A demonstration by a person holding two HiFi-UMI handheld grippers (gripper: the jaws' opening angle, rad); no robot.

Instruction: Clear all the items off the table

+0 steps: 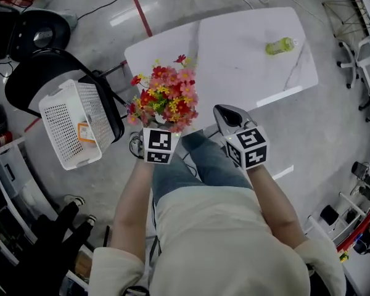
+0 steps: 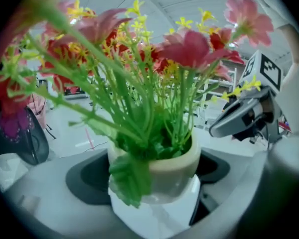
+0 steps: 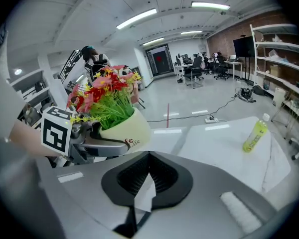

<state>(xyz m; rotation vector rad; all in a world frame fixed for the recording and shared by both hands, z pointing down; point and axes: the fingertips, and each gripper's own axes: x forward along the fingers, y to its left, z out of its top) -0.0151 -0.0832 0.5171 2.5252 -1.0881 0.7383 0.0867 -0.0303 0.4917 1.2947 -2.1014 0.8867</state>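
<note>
A cream pot (image 2: 162, 171) of red, pink and yellow artificial flowers (image 1: 165, 98) hangs over the table's near edge. My left gripper (image 2: 154, 183) is shut on the pot's sides; in the head view that gripper (image 1: 159, 133) sits under the blooms. To the right of the pot my right gripper (image 1: 227, 113) is shut. In its own view the right gripper (image 3: 148, 183) shows a thin white sliver at the seam, and I cannot tell what that is. A green bottle (image 1: 279, 45) lies on the white marble table (image 1: 234, 60) at its far right.
A white perforated basket (image 1: 74, 125) rests on a black chair (image 1: 34, 73) left of the table. A second black chair (image 1: 40, 32) stands behind it. Shelving and cables line the right side of the room.
</note>
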